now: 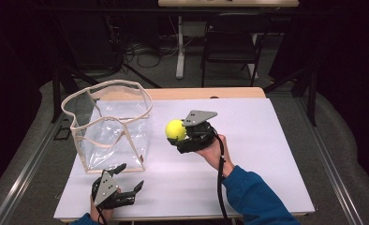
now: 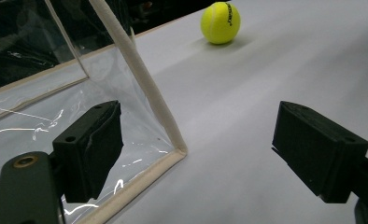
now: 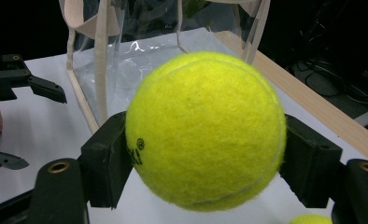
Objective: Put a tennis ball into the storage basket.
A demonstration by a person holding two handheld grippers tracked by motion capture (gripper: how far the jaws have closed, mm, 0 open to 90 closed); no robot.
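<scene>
My right gripper (image 1: 178, 135) is shut on a yellow tennis ball (image 1: 175, 130) and holds it a little above the middle of the white table sheet (image 1: 257, 154). In the right gripper view the ball (image 3: 205, 133) sits squeezed between both pads of the right gripper (image 3: 205, 161). A clear plastic bag with beige trim (image 1: 110, 126) stands open to the left of it. My left gripper (image 1: 130, 177) rests open just in front of the bag's near corner (image 2: 175, 149), with nothing between its fingers. Another tennis ball (image 2: 220, 22) rests on the sheet farther off.
A sliver of a second yellow ball (image 3: 310, 219) shows at the bottom edge of the right gripper view. The table's wooden far edge (image 1: 206, 93) runs behind the sheet. Past it stand a dark chair (image 1: 229, 44) and cables on the floor.
</scene>
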